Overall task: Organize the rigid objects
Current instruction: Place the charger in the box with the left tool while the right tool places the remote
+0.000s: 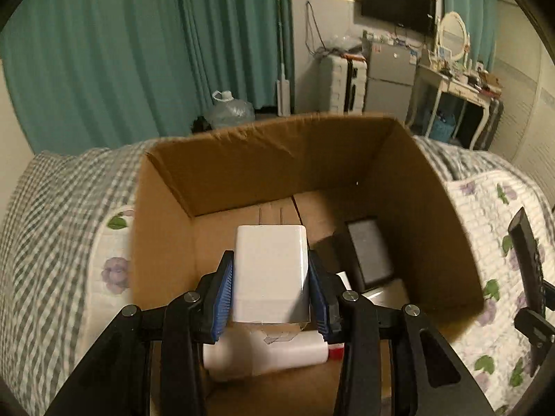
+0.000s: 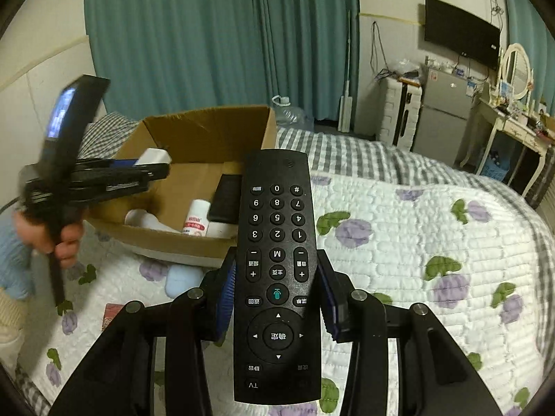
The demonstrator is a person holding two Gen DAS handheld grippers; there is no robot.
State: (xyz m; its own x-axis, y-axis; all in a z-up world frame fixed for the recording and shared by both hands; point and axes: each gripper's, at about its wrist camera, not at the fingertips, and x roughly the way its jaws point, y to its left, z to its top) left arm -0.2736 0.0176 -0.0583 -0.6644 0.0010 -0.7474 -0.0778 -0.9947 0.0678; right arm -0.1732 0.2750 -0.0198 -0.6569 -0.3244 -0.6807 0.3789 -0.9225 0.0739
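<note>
While both grippers hold items, the cardboard box sits on the bed.
Left gripper fingers clamp a white charger above the box; right gripper fingers clamp a black remote over the quilt.

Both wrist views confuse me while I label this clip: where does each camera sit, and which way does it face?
Left wrist: sits behind the left gripper, above the cardboard box, looking down into it; its fingers clamp a white charger.
Right wrist: sits behind the right gripper over the quilt, facing the room; fingers clamp the black remote; the person's left hand shows.
Shared: box, remote, charger, curtains, TV.
</note>
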